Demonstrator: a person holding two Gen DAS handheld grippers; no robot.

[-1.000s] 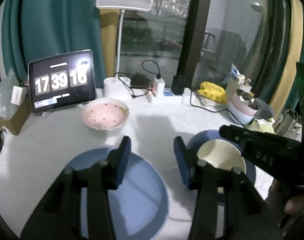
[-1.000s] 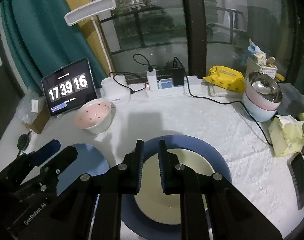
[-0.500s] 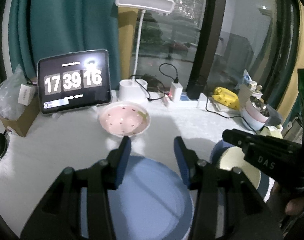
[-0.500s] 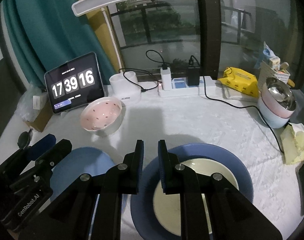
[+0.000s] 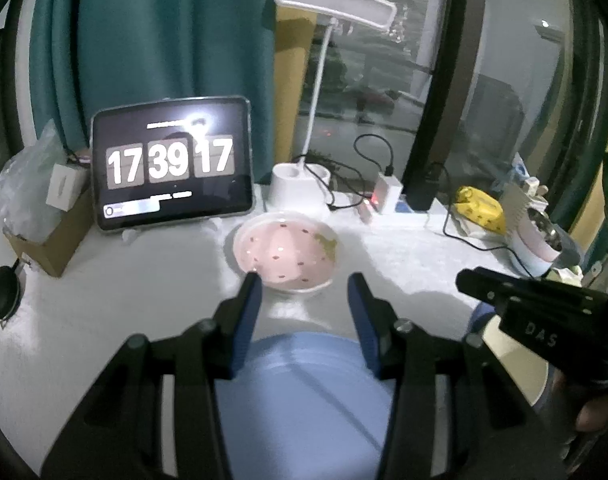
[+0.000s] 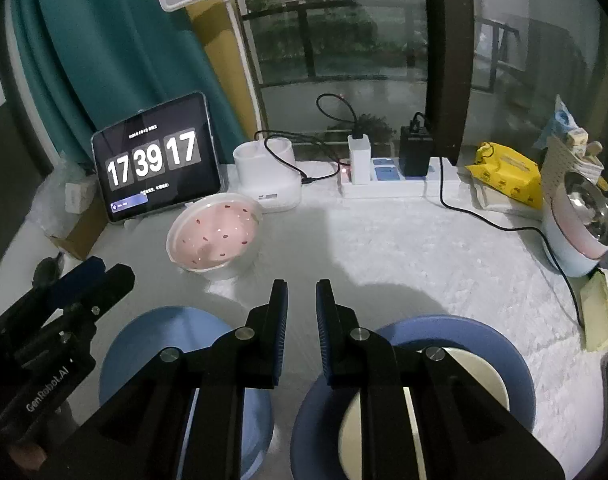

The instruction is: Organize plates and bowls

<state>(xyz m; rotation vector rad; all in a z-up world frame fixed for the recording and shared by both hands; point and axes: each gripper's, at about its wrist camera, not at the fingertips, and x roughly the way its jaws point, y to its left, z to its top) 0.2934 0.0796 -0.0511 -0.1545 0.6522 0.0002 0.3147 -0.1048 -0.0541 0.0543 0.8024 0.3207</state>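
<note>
A pink spotted bowl [image 5: 289,252] stands on the white table in front of the clock tablet; it also shows in the right wrist view [image 6: 214,236]. My left gripper [image 5: 302,300] is open and empty, its fingers just short of the bowl, above a light blue plate [image 5: 304,400]. That plate shows in the right wrist view [image 6: 176,344] too. My right gripper [image 6: 301,308] is nearly closed with a narrow gap and holds nothing. It hovers beside a dark blue plate [image 6: 500,344] that carries a cream bowl [image 6: 480,372].
A tablet [image 5: 172,164] showing a clock leans at the back left. A white lamp base [image 6: 268,176], a power strip [image 6: 384,184] with cables, a yellow packet [image 6: 508,176] and stacked bowls [image 6: 580,228] line the back and right. A cardboard box [image 5: 52,240] sits at the left.
Both grippers have pulled back and tilted up. The left one has drawn toward the pink bowl, which now sits just beyond its fingertips. The clock went from 16 to 17.
</note>
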